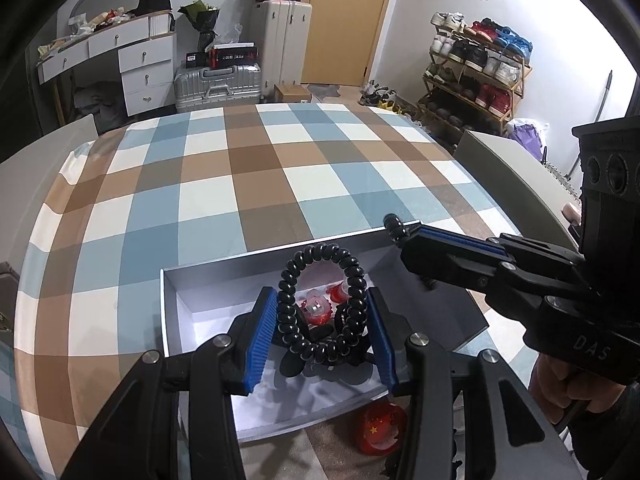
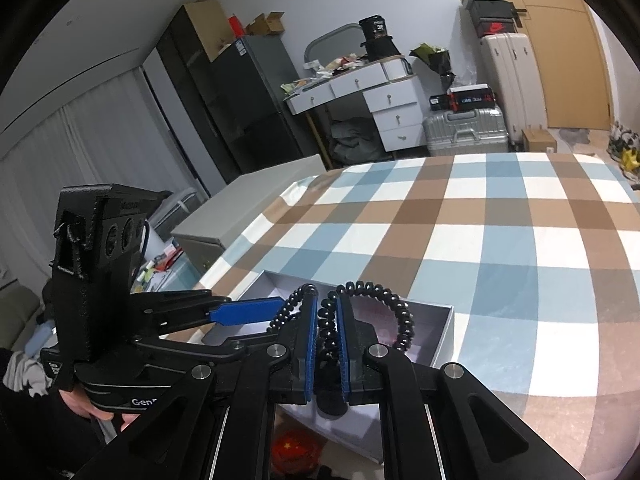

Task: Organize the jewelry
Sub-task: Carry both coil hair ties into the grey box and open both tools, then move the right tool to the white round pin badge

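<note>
— What's being sorted?
— Two black spiral coil hair ties. One [image 1: 322, 308] forms an upright ring over the open white box [image 1: 188, 292]; the other [image 2: 368, 312] arches above that box [image 2: 442, 336].
— Anything inside?
— Small red pieces [image 1: 320, 308] on the box floor, beside dark items too unclear to name.

Soft, even indoor light; sharp centre, strong fisheye bending and dark corners; white box [image 1: 208, 320] interior glares slightly, shadows faint.
</note>
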